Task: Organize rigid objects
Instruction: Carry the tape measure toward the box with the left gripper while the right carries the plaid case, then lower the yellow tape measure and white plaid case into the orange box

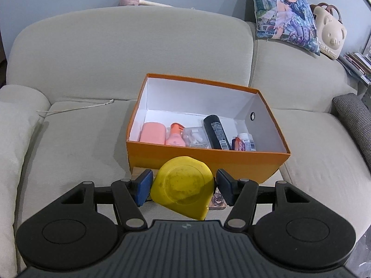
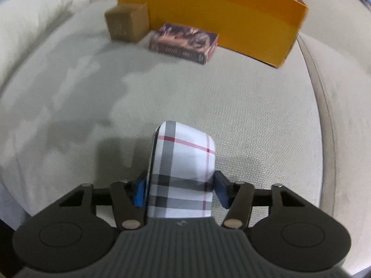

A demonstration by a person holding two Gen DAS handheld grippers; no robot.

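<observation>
My left gripper point(image 1: 183, 185) is shut on a yellow tape-measure-shaped case point(image 1: 183, 185), its blue pads point(image 1: 143, 187) pressed on both sides, held just in front of the orange box point(image 1: 204, 159). The box is open and holds a pink cylinder point(image 1: 153, 133), a pink bottle point(image 1: 175, 135), a clear plastic case point(image 1: 196, 136), a black can point(image 1: 216, 132) and small bottles point(image 1: 245, 141). In the right wrist view my right gripper point(image 2: 180, 190) has its pads against both sides of a white plaid case point(image 2: 183, 159) low over the sofa cushion point(image 2: 255, 115). Whether that case rests on the cushion I cannot tell.
A brown cardboard cube point(image 2: 127, 22) and a small patterned box point(image 2: 184, 44) lie on the cushion against the orange box's front wall point(image 2: 220, 16). A printed pillow point(image 1: 285, 11) and a bear-shaped bag point(image 1: 331, 34) sit on the sofa back at right; a cable point(image 1: 76, 107) lies at left.
</observation>
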